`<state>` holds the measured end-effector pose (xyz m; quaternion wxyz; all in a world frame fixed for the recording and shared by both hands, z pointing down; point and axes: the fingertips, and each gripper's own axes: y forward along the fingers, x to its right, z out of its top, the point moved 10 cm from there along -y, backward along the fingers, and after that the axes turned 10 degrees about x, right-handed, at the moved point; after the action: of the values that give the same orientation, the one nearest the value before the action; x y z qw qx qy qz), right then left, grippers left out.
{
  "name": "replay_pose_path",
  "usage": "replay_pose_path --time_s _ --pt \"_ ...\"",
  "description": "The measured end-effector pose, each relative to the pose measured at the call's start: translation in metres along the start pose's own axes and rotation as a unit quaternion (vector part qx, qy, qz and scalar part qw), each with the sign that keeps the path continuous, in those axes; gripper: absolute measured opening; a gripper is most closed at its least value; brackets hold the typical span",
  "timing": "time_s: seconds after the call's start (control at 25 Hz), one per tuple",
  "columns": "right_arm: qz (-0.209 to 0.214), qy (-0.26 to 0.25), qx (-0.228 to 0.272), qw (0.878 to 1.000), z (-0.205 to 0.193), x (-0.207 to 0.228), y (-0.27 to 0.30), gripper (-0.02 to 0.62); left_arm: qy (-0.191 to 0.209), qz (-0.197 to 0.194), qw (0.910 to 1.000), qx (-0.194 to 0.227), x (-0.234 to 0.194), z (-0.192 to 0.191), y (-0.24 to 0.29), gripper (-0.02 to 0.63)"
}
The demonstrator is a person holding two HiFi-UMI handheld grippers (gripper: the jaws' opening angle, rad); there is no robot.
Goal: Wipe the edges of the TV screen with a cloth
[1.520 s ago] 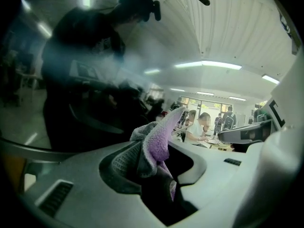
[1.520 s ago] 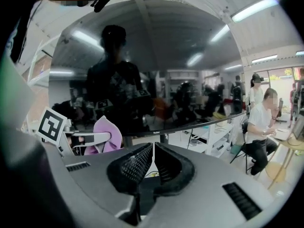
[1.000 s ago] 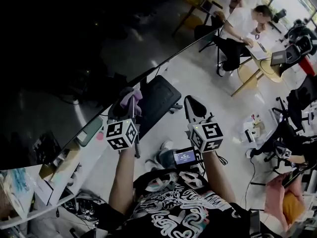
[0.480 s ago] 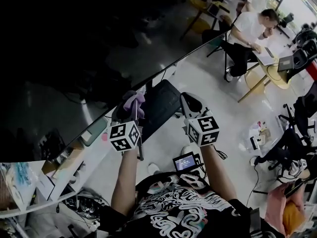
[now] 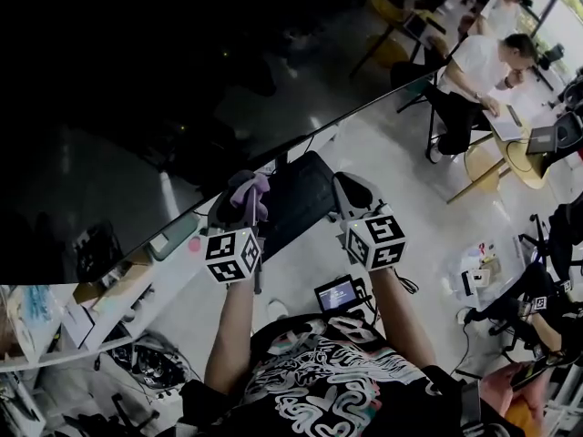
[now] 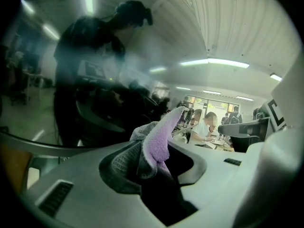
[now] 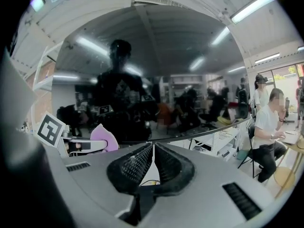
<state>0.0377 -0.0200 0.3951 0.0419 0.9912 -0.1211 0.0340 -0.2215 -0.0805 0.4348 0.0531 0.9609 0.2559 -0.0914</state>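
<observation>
Two grippers are up at the lower edge of the TV screen, a dark, glossy slab that fills the upper left of the head view, its bottom edge running on a slant. Under that edge at the far left, a white shelf carries small clutter that I cannot make out. My left gripper sits right at the screen's lower edge, with its left marker cube turned up toward me. Its fingers are clamped on the purple cloth. The cloth stands up out of them in a folded peak, purple on one face and grey on the other, with its tip in front of the glass. I cannot tell whether it presses on the screen. To the right of it, just below the same edge, is my right gripper, with its right marker cube also facing up. Those fingers are drawn together, with only a thin slit between the ribbed pads and nothing held in it. In the right gripper view the screen edge runs just beyond their tips. Further below the screen, near my chest, a small lit display glows. Well off past the screen's right end, a seated person leans over a desk.
</observation>
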Motion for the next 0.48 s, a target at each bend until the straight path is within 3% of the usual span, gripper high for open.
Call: replay_pose_path --time_s 0.48 --pt "0.020 0.016 -0.002 1.000 -0.008 0.020 0.017 0.035 0.008 0.014 0.9998 -0.010 0.016 0.001 0.013 0.153"
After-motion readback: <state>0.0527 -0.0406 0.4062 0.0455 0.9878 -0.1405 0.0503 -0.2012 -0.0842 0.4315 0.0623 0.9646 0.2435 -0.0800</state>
